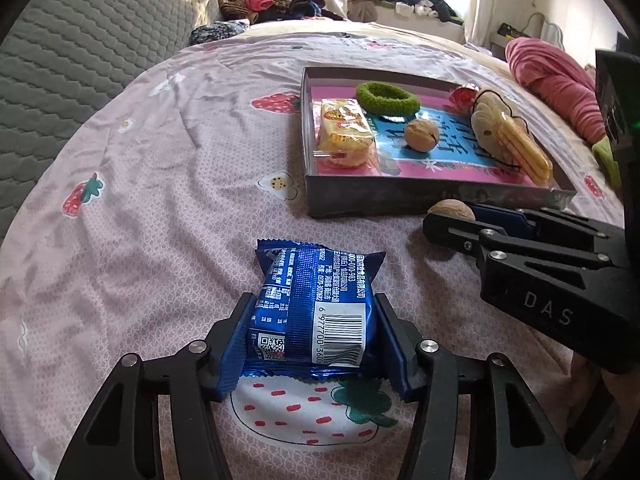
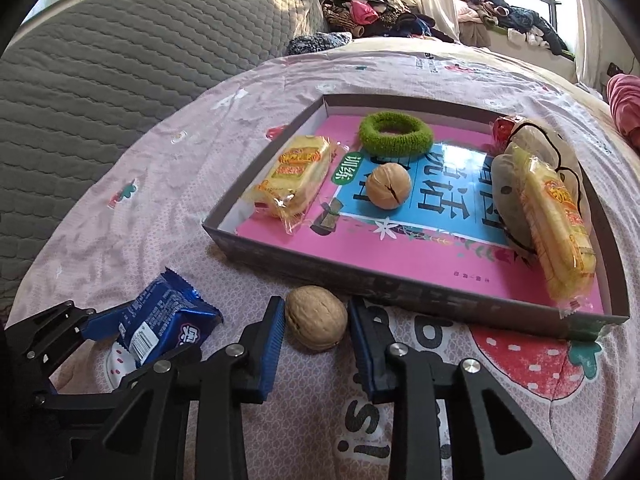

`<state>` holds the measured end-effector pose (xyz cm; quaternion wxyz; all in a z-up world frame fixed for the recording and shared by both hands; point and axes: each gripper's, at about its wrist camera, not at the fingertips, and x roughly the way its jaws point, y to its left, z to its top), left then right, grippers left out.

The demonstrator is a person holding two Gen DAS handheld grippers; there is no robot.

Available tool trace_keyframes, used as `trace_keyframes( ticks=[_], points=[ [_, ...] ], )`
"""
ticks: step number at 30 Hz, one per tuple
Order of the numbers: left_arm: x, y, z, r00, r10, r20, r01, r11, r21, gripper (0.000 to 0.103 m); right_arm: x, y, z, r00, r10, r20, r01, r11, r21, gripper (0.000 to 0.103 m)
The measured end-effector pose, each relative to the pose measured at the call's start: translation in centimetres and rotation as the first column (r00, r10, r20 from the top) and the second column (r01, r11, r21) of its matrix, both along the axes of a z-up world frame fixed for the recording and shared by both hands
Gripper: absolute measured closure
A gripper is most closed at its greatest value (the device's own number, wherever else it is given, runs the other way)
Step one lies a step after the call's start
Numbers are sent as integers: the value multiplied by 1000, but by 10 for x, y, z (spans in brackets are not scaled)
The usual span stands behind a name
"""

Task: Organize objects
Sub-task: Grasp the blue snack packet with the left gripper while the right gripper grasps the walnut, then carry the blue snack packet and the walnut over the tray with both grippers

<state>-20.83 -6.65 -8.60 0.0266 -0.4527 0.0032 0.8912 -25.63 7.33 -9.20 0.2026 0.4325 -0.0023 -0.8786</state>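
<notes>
The left claw [image 1: 310, 344] is pinching the blue snack packet [image 1: 316, 308] by its near end, pads flat against both sides, the packet low over the strawberry-print bedspread [image 1: 160, 200]. The right claw [image 2: 316, 320] stands spread around a loose walnut [image 2: 316, 317] just outside the near wall of the shallow cardboard box [image 2: 400, 280] — one pad looks to be touching the shell, the other just shy of it.

The walnut worries me: round and hard, on a soft quilt, it could squirt out sideways if the pads close off-centre, or get shoved against the box wall. The packet is puffy and slick, so a grip this near the end could let it sag or slip on the way over the rim.

The packet's long axis runs straight out from the left claw, its crimped far end aimed toward the box. The walnut's seam I can't read clearly.
</notes>
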Motion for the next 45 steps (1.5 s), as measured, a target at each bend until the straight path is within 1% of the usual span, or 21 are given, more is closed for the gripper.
trace_keyframes(
  ticks=[15,21,23,29,32,38,41,45],
  points=[
    [4,-5,12,1000,9,-28,-9,1000,17,44,12,10,10,1000,-7,-22,6,1000,-23,70],
    [11,-1,25,998,4,-64,-3,1000,23,44,18,22,18,999,-27,-38,26,999,-36,70],
    [11,1,26,998,1,-64,0,1000,23,44,19,24,20,999,-33,-38,31,999,-37,70],
    [7,7,32,998,6,-65,-3,998,55,44,26,35,30,998,-48,-47,46,998,-48,70],
    [4,14,36,998,-4,-69,7,999,48,44,29,42,34,997,-54,-46,51,997,-50,70],
    [-7,29,51,996,-18,-89,22,998,52,44,29,60,54,994,-79,-76,76,996,-41,70],
    [-16,35,62,994,-24,-105,32,997,70,44,26,68,69,990,-94,-105,90,995,-36,70],
    [-30,45,80,990,-34,-139,44,997,69,44,21,80,93,982,-113,-152,108,993,-37,70]
  ],
)
